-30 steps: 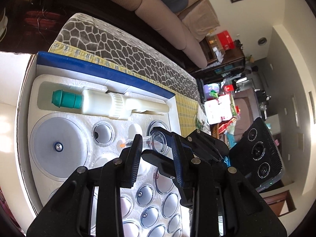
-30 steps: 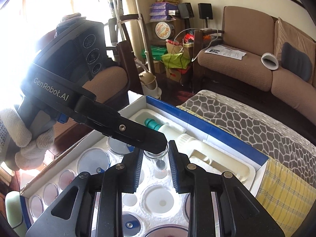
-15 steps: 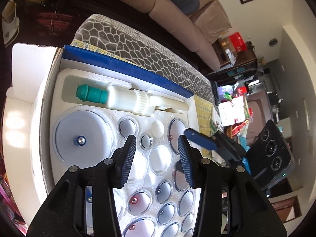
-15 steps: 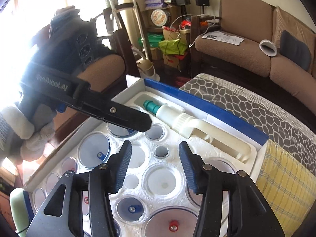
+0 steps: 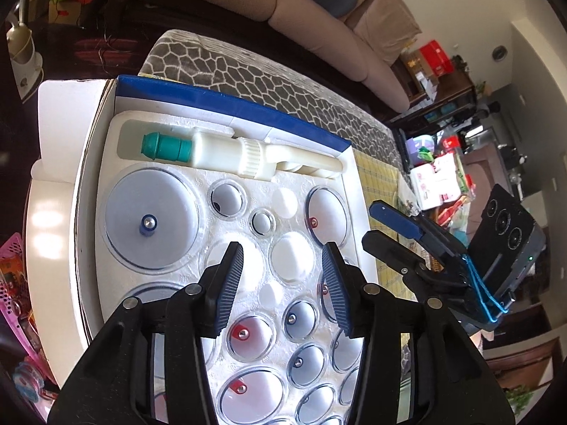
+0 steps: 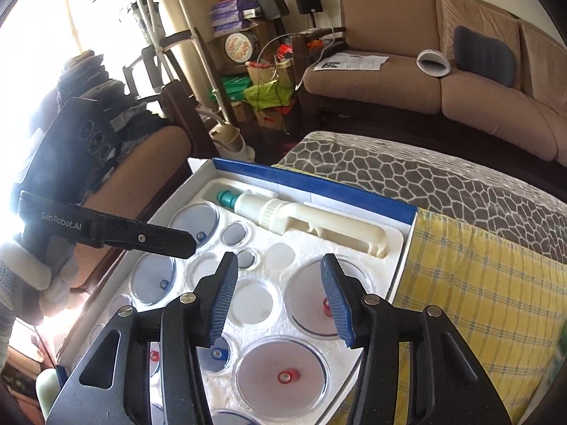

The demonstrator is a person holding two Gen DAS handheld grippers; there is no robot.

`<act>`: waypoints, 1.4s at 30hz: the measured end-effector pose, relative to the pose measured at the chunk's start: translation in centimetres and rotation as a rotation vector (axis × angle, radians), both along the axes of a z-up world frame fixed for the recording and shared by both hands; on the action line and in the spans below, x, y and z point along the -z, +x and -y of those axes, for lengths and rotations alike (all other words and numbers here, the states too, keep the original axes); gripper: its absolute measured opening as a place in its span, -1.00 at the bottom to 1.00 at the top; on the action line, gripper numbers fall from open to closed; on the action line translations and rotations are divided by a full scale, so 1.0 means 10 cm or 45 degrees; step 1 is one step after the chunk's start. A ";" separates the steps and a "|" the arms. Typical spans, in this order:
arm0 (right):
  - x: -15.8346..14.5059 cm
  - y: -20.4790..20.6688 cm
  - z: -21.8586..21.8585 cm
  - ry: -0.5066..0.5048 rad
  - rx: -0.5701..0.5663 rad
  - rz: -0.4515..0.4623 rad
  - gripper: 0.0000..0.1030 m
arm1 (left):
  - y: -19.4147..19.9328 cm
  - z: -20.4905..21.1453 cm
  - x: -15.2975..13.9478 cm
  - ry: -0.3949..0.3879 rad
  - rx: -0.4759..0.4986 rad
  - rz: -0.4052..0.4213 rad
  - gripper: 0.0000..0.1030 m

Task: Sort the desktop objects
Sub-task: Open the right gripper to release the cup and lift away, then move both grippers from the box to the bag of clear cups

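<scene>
A white foam tray (image 5: 184, 184) in a blue-edged box holds several clear cupping cups in round wells and a cream hand pump with a green tip (image 5: 244, 154). A small cup (image 5: 261, 222) sits in a well near the tray's middle; it also shows in the right wrist view (image 6: 246, 259). My left gripper (image 5: 283, 276) is open and empty above the tray. My right gripper (image 6: 276, 294) is open and empty above the tray (image 6: 283, 244), and appears at the tray's right side in the left wrist view (image 5: 389, 226).
The box lies on a grey patterned mat (image 6: 407, 177) with a yellow checked cloth (image 6: 478, 283) beside it. A brown sofa (image 6: 443, 81) stands behind. A pink basket (image 5: 14, 283) is at the left. Cluttered shelves and bags fill the room's back.
A second ago both grippers met at the small clear cup over the tray. The cup now sits in its well, both grippers have opened wide and drawn back apart.
</scene>
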State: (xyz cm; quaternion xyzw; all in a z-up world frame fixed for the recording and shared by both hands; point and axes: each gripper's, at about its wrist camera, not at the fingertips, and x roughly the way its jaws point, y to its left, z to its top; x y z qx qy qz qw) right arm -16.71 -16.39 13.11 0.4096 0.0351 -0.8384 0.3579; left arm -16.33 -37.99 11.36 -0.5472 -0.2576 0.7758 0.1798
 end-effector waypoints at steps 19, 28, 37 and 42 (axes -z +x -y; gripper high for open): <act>0.03 0.84 -1.27 -0.005 0.207 0.042 0.81 | 0.85 -0.84 -0.21 -0.106 0.040 -0.066 1.00; 0.25 1.19 -2.53 0.017 0.413 0.058 0.81 | 0.98 -2.16 -0.26 -0.182 0.270 -0.118 1.00; 0.36 1.17 -3.87 0.049 0.665 0.016 0.81 | 0.69 -3.45 -0.07 -0.190 0.387 -0.160 1.00; 0.43 0.95 -4.39 0.062 0.730 0.026 0.70 | 0.41 -4.25 0.16 -0.243 0.474 -0.193 0.99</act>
